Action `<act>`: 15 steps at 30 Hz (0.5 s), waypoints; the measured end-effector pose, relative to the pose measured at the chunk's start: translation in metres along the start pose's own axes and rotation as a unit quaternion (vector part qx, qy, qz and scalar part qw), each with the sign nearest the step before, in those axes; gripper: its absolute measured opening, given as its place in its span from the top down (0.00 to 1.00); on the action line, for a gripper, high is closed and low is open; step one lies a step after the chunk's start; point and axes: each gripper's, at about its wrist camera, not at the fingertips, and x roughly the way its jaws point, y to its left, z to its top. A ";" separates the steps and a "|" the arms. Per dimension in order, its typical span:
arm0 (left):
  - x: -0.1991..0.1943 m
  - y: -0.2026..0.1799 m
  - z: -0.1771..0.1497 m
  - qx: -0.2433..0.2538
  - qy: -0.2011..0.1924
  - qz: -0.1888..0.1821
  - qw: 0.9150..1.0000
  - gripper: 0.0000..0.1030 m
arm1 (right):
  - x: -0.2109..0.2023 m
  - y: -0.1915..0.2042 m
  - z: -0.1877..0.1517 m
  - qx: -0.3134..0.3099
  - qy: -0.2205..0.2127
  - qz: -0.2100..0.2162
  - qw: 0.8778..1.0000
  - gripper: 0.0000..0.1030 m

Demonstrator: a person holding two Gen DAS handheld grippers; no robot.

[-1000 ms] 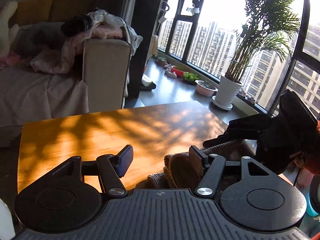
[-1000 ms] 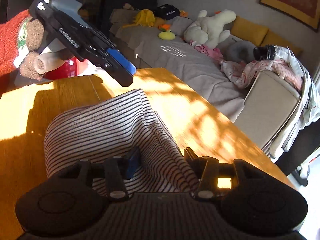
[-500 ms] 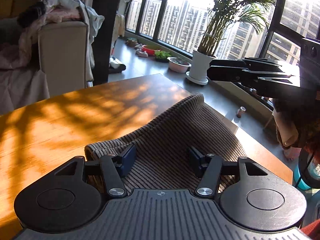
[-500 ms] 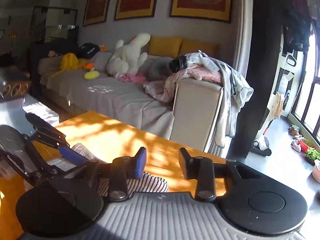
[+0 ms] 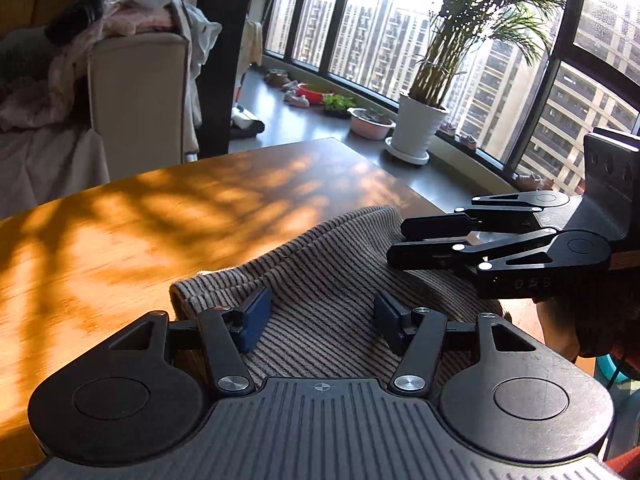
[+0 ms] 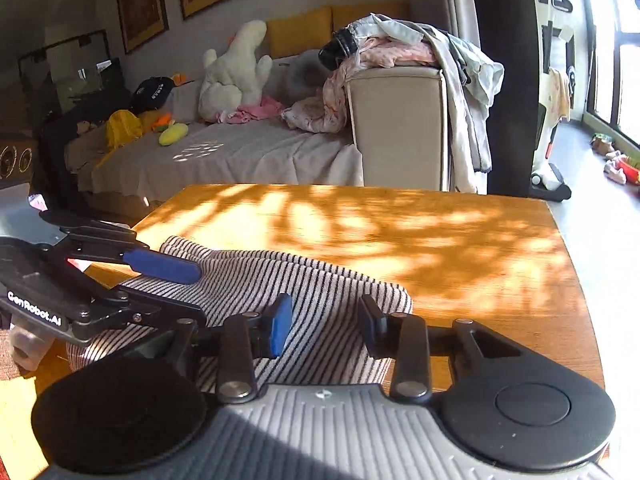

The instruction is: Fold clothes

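Two claws work over one striped garment [image 5: 320, 280], which lies bunched in soft folds on the near part of a wooden table [image 5: 160, 216] dappled with sunlight. In the left wrist view, our left claw [image 5: 320, 320] sits low over the cloth with its blue pads well apart; the fabric spreads between them, but neither pad presses on it, so this claw is open and holds nothing. To the right in that same view, our right claw [image 5: 416, 240] reaches in from the side, just above the far fold of the garment. In the right wrist view, the right claw [image 6: 324, 326] has its jaws opening, with striped cloth lying between and beneath the pads and nothing pinched. The left claw [image 6: 160, 266] shows there at the left edge, hovering over the garment's far left part. Beyond the table we see a sofa [image 6: 240, 152] piled with soft toys and loose clothes, and in the other view a potted palm [image 5: 460, 80] by tall windows.

We judge that the fold is at an early stage: the garment is heaped, not flat. The next move likely calls for each claw to find an edge or corner, close on a single layer, and draw the cloth out flat before folding.
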 end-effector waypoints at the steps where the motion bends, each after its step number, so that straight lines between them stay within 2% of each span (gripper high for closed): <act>1: 0.000 0.000 0.000 -0.001 -0.001 -0.001 1.000 0.39 | -0.009 0.003 0.000 0.000 -0.009 0.007 1.000 0.53; 2: 0.000 0.001 0.000 -0.002 -0.001 -0.001 1.000 0.39 | -0.019 0.005 0.000 0.000 -0.017 0.013 1.000 0.42; 5: 0.000 0.002 -0.001 -0.007 -0.003 -0.005 1.000 0.39 | -0.047 0.009 -0.005 0.021 -0.051 0.056 0.997 0.24; 7: 0.000 0.003 -0.001 -0.011 -0.003 -0.007 1.000 0.39 | -0.060 0.011 -0.014 0.036 -0.072 0.091 0.993 0.16; 11: 0.003 0.008 0.000 -0.026 -0.002 -0.016 1.000 0.38 | -0.072 0.027 -0.036 0.031 -0.086 0.146 0.985 0.15; 13: 0.004 0.010 0.002 -0.035 0.000 -0.020 0.999 0.38 | -0.058 0.043 -0.041 0.000 -0.052 0.139 0.989 0.15; 15: 0.004 0.010 0.001 -0.039 0.000 -0.020 0.999 0.38 | -0.032 0.053 -0.046 -0.020 0.007 0.107 0.994 0.11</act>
